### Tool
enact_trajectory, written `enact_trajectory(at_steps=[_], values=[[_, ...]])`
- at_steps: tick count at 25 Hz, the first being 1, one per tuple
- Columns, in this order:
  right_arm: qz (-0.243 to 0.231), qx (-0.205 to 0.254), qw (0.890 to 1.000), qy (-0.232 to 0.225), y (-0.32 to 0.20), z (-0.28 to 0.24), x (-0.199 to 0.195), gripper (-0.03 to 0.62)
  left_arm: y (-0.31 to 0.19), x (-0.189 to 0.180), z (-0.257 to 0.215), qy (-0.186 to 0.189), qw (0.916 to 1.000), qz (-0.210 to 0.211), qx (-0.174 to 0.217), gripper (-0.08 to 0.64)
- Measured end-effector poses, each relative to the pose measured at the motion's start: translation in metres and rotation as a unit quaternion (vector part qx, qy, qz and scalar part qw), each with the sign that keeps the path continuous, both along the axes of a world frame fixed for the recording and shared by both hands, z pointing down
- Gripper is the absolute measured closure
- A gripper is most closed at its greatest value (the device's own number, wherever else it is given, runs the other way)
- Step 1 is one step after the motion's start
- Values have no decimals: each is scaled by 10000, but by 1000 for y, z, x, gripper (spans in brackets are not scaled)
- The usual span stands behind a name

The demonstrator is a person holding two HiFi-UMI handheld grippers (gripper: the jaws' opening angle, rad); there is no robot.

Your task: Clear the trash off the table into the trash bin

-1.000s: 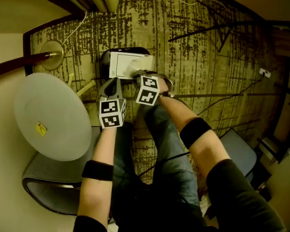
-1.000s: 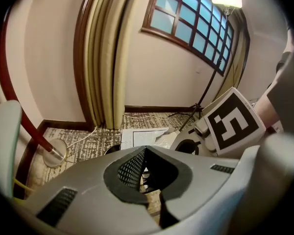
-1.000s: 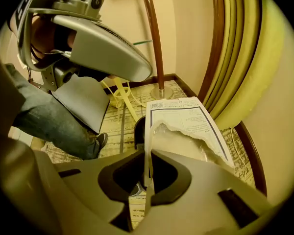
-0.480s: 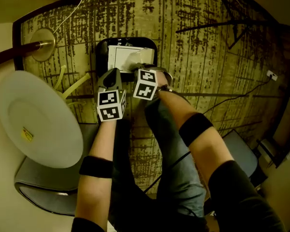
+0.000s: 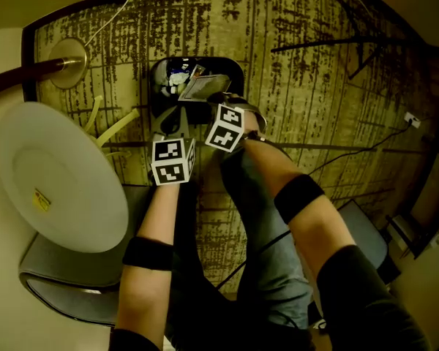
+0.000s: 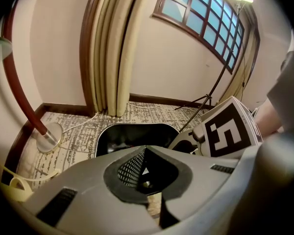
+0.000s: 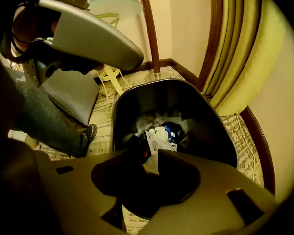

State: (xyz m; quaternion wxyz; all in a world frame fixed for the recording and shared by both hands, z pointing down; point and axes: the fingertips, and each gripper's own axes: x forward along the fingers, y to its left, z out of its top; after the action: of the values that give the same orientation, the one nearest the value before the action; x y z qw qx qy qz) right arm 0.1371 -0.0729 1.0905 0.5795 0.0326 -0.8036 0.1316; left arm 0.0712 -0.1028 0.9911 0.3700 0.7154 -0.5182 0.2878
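Note:
A black trash bin (image 5: 158, 70) stands on the patterned carpet, with several pieces of trash inside. A white carton (image 5: 203, 86) lies tilted in it, free of both grippers. My right gripper (image 5: 219, 101) hangs over the bin's near rim; its jaws have just been opening and grip nothing. In the right gripper view, the carton (image 7: 159, 138) rests on the other trash in the bin (image 7: 132, 99), below the open right gripper (image 7: 149, 165). My left gripper (image 5: 174, 121) stays shut and empty beside the bin; its own view shows the closed left gripper (image 6: 147, 180) before the bin (image 6: 137, 131).
A round white table (image 5: 58, 174) sits at the left above a grey chair (image 5: 73, 287). A floor lamp's base (image 5: 67, 53) stands left of the bin. Curtains (image 6: 108, 48) hang behind it. Tripod legs (image 5: 329, 46) and cables cross the carpet at right. The person's legs are below.
The white carton, held over the bin in the earlier frames, now lies tilted inside it. The right jaws have parted. Both grippers sit lower, closer to the bin.

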Motion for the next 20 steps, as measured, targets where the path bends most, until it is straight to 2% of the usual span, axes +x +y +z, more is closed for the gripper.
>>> enact_trajectory(at_steps=[4, 8, 9, 10, 15, 20], values=[[59, 168, 9998, -20, -6, -16, -2, 426, 3, 2, -12, 37, 10000, 30, -13, 553], [288, 168, 9994, -70, -6, -55, 2, 431, 7, 6, -44, 64, 9999, 76, -46, 553], [351, 165, 9992, -74, -5, -68, 4, 468, 8, 7, -56, 67, 9999, 88, -28, 553], [408, 186, 9990, -83, -5, -83, 5, 478, 7, 7, -69, 72, 9999, 103, 4, 553], [848, 497, 9948, -280, -15, -186, 9, 586, 3, 17, -170, 236, 9993, 192, 212, 553], [1481, 1031, 9807, -751, -34, -320, 9, 592, 6, 7, -277, 142, 9980, 211, 579, 553]])
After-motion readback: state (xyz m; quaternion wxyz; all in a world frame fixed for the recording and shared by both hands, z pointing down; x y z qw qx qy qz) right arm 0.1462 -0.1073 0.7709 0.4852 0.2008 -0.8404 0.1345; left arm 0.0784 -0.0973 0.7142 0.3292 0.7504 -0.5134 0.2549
